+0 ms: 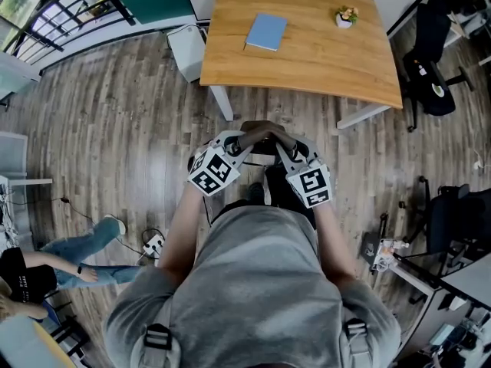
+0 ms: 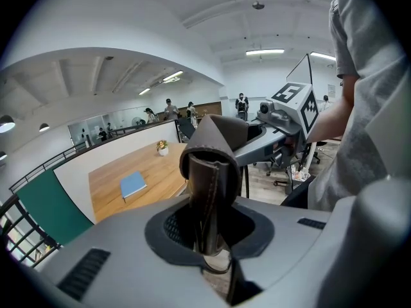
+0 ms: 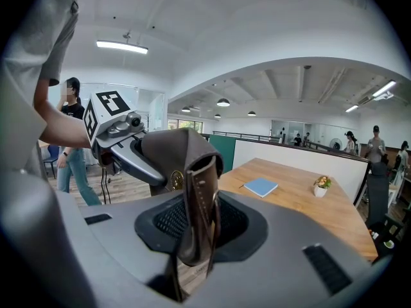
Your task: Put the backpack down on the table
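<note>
- Both tongs are shut narrow on one thing, the brown leather handle [image 1: 264, 132] of the backpack [image 1: 278, 192]. The left tongs [image 1: 244, 141] pinch its left end and the right tongs [image 1: 286, 147] its right end, with the strap folded upright between each pair of pads.
- The backpack's dark body hangs just below the tongs, close against my front and over the wooden floor [image 1: 115, 129]. It is not yet on the surface [image 1: 307, 71], which lies ahead of the tongs and well apart.
- A blue notebook [image 1: 266, 32] lies ahead of the left tongs, and a small flower pot [image 1: 346, 17] stands ahead and to the right of the right tongs. There is bare wood between them and along the near edge.
- I judge this to be the carry, early in the task, with the set-down all to come.
- To do it well, I should walk up and raise both tongs together and level, so the bag's bottom clears the near edge.
- I should aim for the bare stretch short of the notebook and pot, then lower until the base takes the weight, and only then let the jaws part.
- If one grip slips, the bag will likely swing on the other.
- My arms and chest hide most of the bag, so I must judge its clearance with care.
</note>
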